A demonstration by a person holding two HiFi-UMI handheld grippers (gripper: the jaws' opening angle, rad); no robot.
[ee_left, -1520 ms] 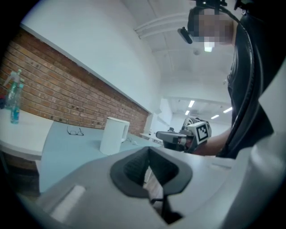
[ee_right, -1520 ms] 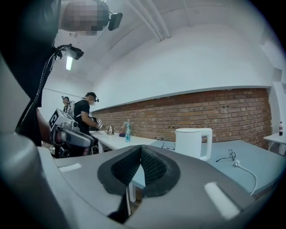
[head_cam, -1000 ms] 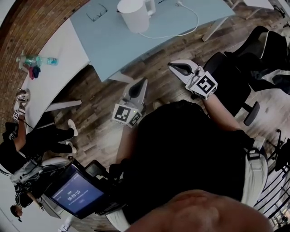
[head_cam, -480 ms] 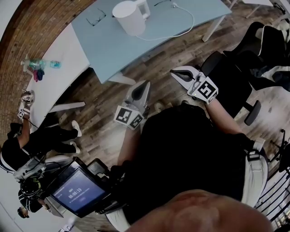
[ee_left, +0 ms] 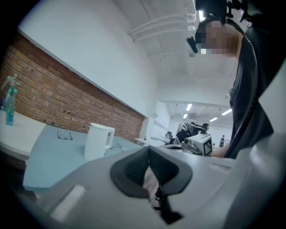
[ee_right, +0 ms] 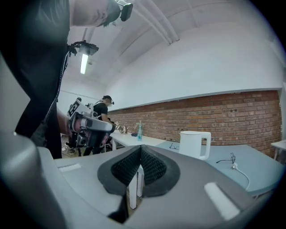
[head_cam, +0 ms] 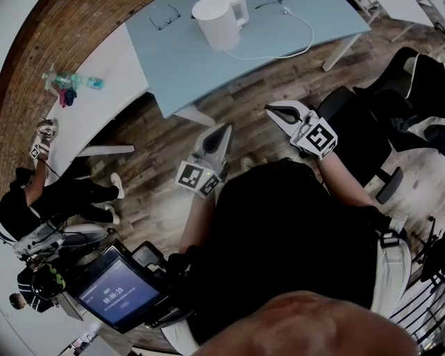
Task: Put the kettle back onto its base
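Kettle [head_cam: 219, 24] stands upright near the far edge of the pale blue worktop [head_cam: 188, 69], with its handle turned to the right in the right tool's view. A white cord [ee_right: 235, 167] trails across the worktop to its right. No view shows whether the base sits under its foot. The scene therefore fits a kettle already seated on the base just as well as one parked on the bare worktop.

Your left tool [head_cam: 224, 128] and right tool [head_cam: 272, 110] are both fully closed, pad against pad, with nothing between them. You hold them level in front of you over the wooden floor [head_cam: 160, 153], well short of the worktop.

Before you commit to anything, get a clear look at the kettle's foot. A flat disc and a cord running out from beneath it would settle the question.

The kettle's body is a smooth, matt white cylinder, probably too wide and slick for these tools. The squared loop handle [ee_right: 206, 144] is likely the surest place to hold it, gripped high so the kettle hangs plumb. Your ribbed black pads [ee_right: 152, 166] should bite well on it.

A pair of glasses [head_cam: 163, 17] lies just left of the kettle, so keep clear of them.
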